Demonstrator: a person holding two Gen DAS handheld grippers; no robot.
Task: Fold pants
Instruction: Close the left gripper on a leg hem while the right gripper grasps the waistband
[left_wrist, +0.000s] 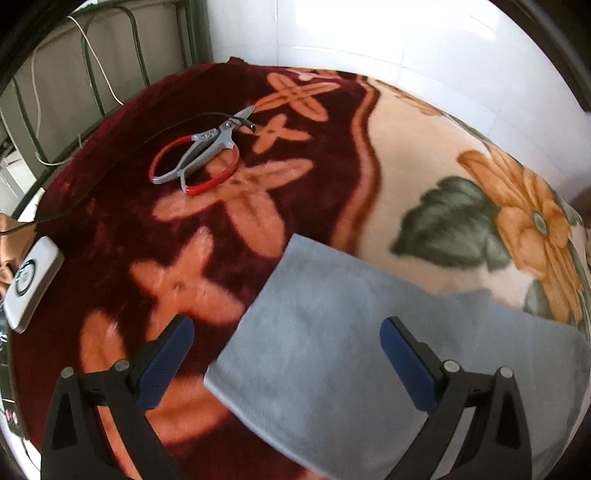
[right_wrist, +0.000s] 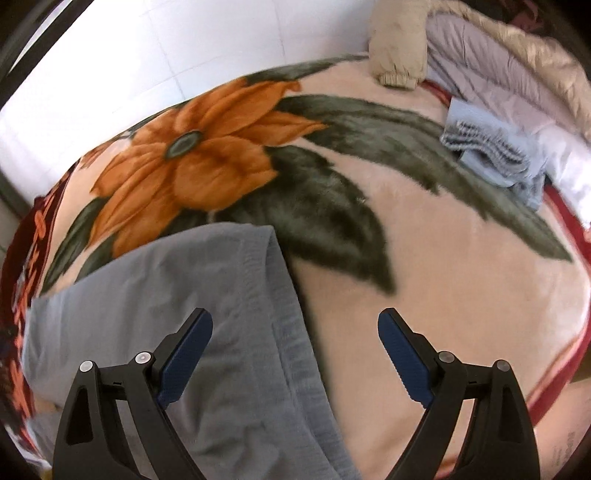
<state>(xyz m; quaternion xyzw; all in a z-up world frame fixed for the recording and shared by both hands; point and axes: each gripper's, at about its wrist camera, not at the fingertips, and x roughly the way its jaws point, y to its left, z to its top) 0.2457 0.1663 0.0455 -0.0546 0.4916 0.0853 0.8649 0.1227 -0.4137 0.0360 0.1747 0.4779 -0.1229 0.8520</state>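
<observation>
Grey-blue pants (left_wrist: 369, 332) lie flat on a floral blanket (left_wrist: 424, 147). In the left wrist view their leg end has a straight edge toward the dark red part. My left gripper (left_wrist: 286, 338) is open and empty, just above that leg end. In the right wrist view the pants (right_wrist: 166, 295) show the ribbed waistband along their right edge. My right gripper (right_wrist: 295, 328) is open and empty, its left finger over the waistband, its right finger over bare blanket (right_wrist: 461, 277).
Red-handled scissors (left_wrist: 199, 155) and a black cable lie on the dark red part of the blanket. A white device (left_wrist: 31, 280) sits at the left edge. Folded light-blue clothes (right_wrist: 495, 147) and padded jackets (right_wrist: 498, 66) lie at the far right. A white wall borders the bed.
</observation>
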